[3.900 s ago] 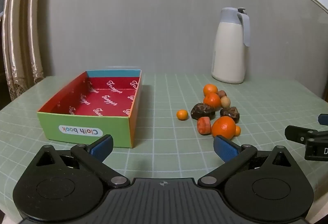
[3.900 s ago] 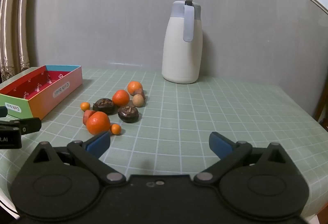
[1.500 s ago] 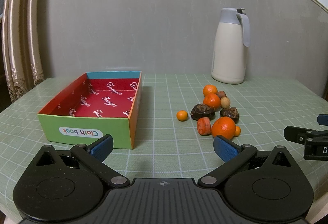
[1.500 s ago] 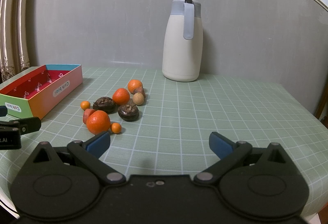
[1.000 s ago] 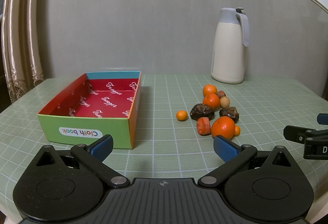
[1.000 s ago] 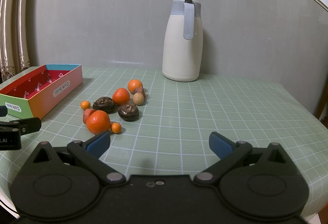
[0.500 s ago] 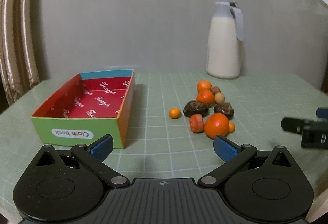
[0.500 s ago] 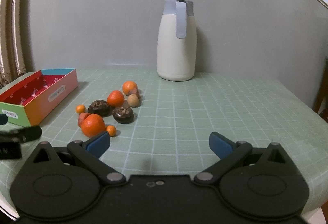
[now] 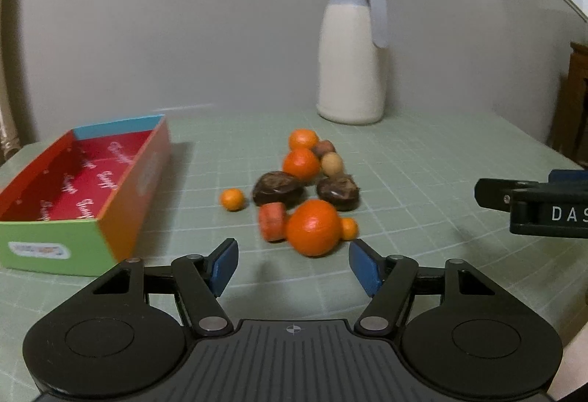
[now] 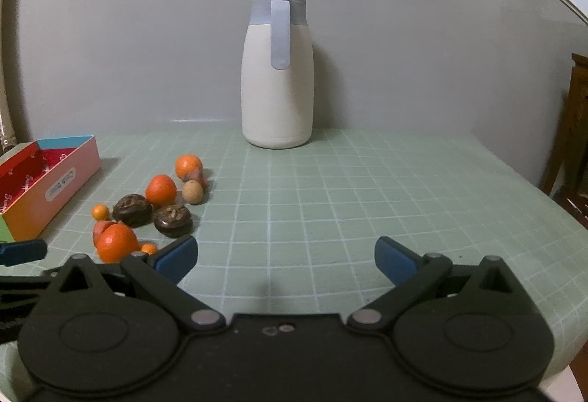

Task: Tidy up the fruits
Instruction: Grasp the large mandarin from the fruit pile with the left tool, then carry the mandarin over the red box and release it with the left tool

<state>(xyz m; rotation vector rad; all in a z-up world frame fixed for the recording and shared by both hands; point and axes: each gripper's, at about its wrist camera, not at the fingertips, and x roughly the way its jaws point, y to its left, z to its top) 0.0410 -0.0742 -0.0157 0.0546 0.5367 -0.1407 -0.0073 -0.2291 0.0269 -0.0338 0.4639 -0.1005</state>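
Two black two-finger grippers with blue pads hover low over a round table covered in a pale green grid-patterned cloth (image 10: 367, 188), and both hold nothing. The left gripper (image 9: 292, 267) has its jaws spread wide, and the cluster of fruits sits just past its fingertips at about twelve o'clock in the left wrist view. Nearest is a large orange mandarin (image 9: 313, 227), touching a stubby orange-red carrot-like piece (image 9: 272, 221) at its nine o'clock and a tiny orange kumquat (image 9: 348, 227) at its three o'clock. Behind these lie two dark brown wrinkled fruits (image 9: 278, 188), one on each side, with a second small kumquat (image 9: 232, 199) apart at their nine o'clock. Farther back stand a medium orange mandarin (image 9: 301, 164), a pale tan round fruit (image 9: 332, 163), a small reddish-brown fruit (image 9: 324, 146) and another orange mandarin (image 9: 303, 140). An open rectangular cardboard box with a red printed lining and green, orange and blue sides (image 9: 114, 218) rests at ten o'clock of the pile, well apart from it. A cream thermos jug with a grey-blue lid and handle (image 10: 277, 78) stands upright at the far edge by the grey wall. The right gripper (image 10: 286, 260) is likewise open wide, over bare cloth, with the fruit at its ten o'clock; it also shows at three o'clock in the left wrist view.
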